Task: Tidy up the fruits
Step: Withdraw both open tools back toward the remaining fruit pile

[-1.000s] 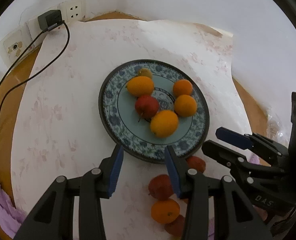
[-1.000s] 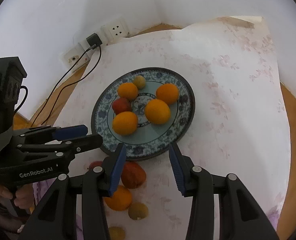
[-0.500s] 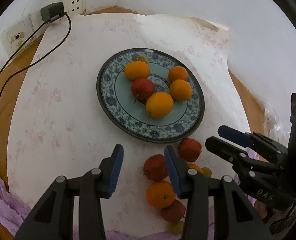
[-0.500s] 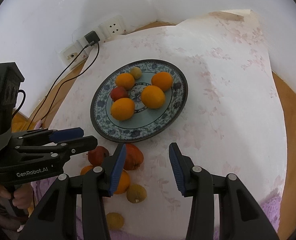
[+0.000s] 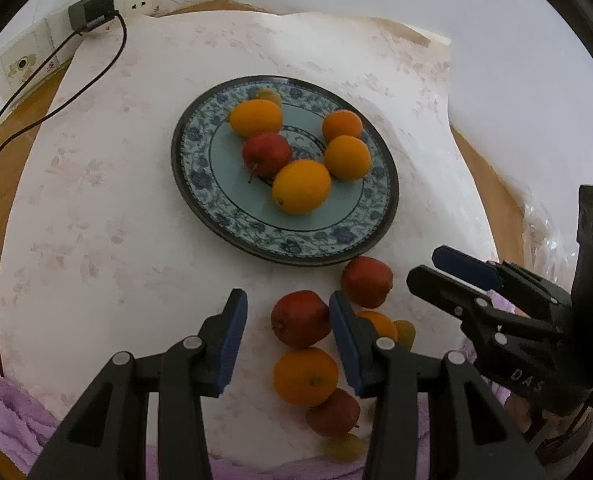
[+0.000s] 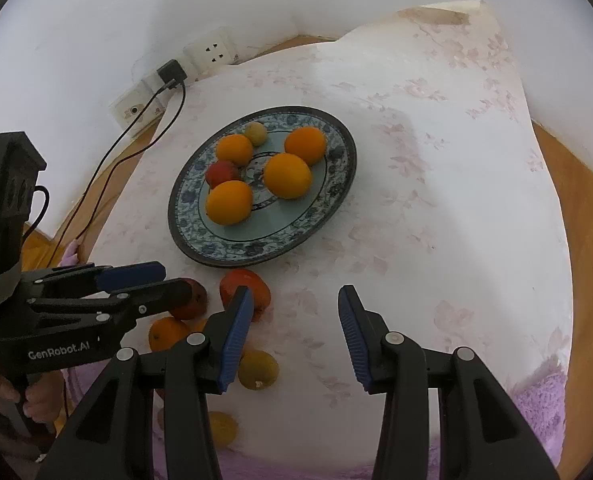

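Both tools have been drawn back from the patterned plate (image 5: pixel 380 216) over the last second, so the loose fruit on the table (image 5: pixel 108 216) now lies in reach. The left tool (image 5: pixel 286 332) is held open and empty with a red apple (image 5: pixel 300 319) between its fingers (not yet gripped), and the right tool (image 6: pixel 294 330) is likewise open and empty. Six fruits are already on the plate; the loose apple is judged the next pick.

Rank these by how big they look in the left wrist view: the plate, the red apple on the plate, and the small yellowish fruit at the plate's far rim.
1. plate
2. red apple
3. small yellowish fruit, partly hidden behind an orange, so its full size is unsure.
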`<state>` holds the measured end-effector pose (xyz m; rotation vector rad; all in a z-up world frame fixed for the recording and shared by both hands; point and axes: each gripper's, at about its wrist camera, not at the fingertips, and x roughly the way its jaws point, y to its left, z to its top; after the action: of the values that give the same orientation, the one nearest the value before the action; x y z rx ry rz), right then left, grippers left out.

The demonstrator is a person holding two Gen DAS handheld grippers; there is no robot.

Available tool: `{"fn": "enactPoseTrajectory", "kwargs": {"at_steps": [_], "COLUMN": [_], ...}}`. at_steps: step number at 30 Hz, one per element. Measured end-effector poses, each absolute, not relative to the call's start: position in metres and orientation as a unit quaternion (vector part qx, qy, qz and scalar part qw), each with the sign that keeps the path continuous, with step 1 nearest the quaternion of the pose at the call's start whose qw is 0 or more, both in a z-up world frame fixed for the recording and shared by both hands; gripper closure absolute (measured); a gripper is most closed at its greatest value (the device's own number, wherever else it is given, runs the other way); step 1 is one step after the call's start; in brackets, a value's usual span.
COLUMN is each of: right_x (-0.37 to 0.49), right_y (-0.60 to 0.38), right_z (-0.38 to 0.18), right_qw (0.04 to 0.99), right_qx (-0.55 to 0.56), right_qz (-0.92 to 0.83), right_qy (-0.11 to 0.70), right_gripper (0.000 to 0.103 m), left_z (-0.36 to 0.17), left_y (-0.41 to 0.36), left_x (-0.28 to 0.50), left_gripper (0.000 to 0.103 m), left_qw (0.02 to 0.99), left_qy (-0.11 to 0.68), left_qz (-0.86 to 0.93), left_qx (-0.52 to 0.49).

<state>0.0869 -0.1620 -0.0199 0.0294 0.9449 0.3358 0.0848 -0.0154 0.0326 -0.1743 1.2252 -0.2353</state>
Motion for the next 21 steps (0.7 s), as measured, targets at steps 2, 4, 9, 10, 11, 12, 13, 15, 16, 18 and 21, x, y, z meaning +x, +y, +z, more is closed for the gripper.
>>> {"fn": "enactPoseTrajectory", "kwargs": {"at_steps": [2, 4, 9, 10, 11, 12, 13, 15, 16, 18, 21], "right_x": [0.086, 0.086, 0.086, 0.086, 0.086, 0.086, 0.086, 0.086, 0.086, 0.086, 0.087], "right_y": [-0.163, -0.163, -0.164, -0.164, -0.164, -0.164, -0.164, -0.164, -0.164, -0.164, -0.163], "right_z": [-0.020, -0.020, -0.020, -0.020, -0.020, -0.020, -0.021, -0.021, -0.021, -0.022, -0.023], "right_qw": [0.877, 0.878, 0.879, 0.878, 0.878, 0.878, 0.878, 0.877, 0.877, 0.877, 0.875], "right_qx": [0.015, 0.016, 0.017, 0.017, 0.018, 0.018, 0.019, 0.018, 0.018, 0.018, 0.019], "right_qz": [0.160, 0.158, 0.158, 0.158, 0.158, 0.159, 0.159, 0.160, 0.160, 0.159, 0.160], "right_qy": [0.453, 0.451, 0.451, 0.451, 0.451, 0.452, 0.452, 0.452, 0.452, 0.454, 0.456], "right_gripper": [0.058, 0.057, 0.058, 0.058, 0.057, 0.057, 0.057, 0.057, 0.058, 0.058, 0.058], "left_z": [0.032, 0.031, 0.029, 0.028, 0.028, 0.027, 0.027, 0.026, 0.026, 0.024, 0.021], "left_y": [-0.017, -0.019, -0.022, -0.023, -0.023, -0.023, -0.024, -0.025, -0.025, -0.023, -0.023], "left_x": [0.084, 0.085, 0.084, 0.084, 0.084, 0.084, 0.084, 0.084, 0.084, 0.085, 0.085], "left_gripper": [0.057, 0.056, 0.056, 0.056, 0.056, 0.056, 0.056, 0.056, 0.057, 0.061, 0.068], "left_qw": [0.808, 0.807, 0.804, 0.804, 0.803, 0.802, 0.802, 0.802, 0.802, 0.801, 0.796], "left_qy": [0.573, 0.575, 0.577, 0.578, 0.578, 0.579, 0.580, 0.579, 0.579, 0.580, 0.585], "left_qz": [-0.112, -0.113, -0.119, -0.120, -0.122, -0.123, -0.125, -0.126, -0.126, -0.127, -0.131], "left_qx": [-0.080, -0.079, -0.078, -0.077, -0.077, -0.076, -0.076, -0.074, -0.074, -0.079, -0.086]}}
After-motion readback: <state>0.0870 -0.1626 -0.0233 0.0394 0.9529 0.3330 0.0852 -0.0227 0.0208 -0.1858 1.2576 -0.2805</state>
